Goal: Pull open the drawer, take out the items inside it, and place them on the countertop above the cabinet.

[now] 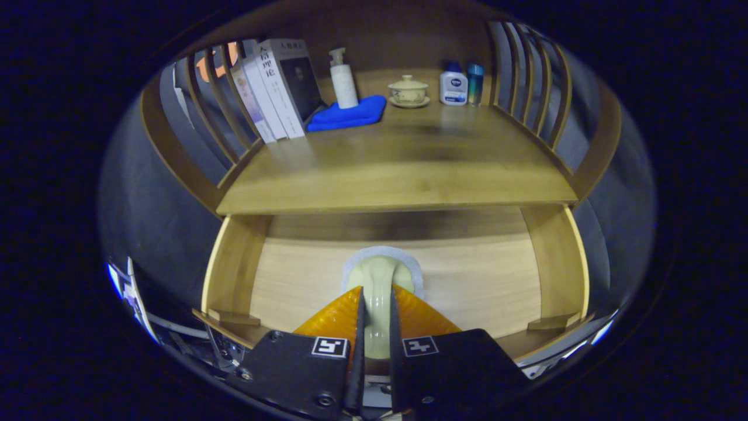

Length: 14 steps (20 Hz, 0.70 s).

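Pinching a pale green ceramic spoon (377, 292) by its handle, the gripper (377, 304) holds it over the open bamboo drawer (234, 269), presumably for lifting to the wooden countertop (397, 175) beyond.

Drawer (403, 280) open; pale green object (378, 298) gripped inside it.

The wooden drawer is pulled out towards the near side, below the countertop (397, 175), its light wood floor exposed. A pale green, glossy object with a rounded far end lies on a white round pad (383, 257) at the drawer's centre. The gripper (376, 318) fingers close on the object's narrow near part from left and right. The wooden countertop spans the cabinet directly above the drawer.
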Motion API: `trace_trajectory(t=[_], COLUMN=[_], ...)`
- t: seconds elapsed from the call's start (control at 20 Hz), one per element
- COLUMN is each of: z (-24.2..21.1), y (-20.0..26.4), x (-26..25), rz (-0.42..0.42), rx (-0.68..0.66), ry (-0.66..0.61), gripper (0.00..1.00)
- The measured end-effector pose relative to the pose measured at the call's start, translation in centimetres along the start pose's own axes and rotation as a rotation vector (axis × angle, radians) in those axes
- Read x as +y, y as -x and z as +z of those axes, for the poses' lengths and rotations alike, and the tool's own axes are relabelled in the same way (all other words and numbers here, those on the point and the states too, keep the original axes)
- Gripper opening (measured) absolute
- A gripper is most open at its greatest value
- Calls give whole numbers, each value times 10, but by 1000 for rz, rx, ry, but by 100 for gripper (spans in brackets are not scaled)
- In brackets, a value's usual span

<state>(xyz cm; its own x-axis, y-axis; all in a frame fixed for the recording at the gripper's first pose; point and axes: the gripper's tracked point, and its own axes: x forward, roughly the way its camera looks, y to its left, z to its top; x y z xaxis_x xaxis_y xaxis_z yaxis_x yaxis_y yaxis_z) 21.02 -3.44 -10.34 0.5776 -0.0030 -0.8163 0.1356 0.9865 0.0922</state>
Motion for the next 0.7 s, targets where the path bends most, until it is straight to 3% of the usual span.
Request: trace_trajectory(t=[0.45, 0.7], z=[64, 100], y=[31, 25], x=[-8, -6], rz=[-29, 13], rx=[-96, -103], ry=[-12, -48], gripper=[21, 21])
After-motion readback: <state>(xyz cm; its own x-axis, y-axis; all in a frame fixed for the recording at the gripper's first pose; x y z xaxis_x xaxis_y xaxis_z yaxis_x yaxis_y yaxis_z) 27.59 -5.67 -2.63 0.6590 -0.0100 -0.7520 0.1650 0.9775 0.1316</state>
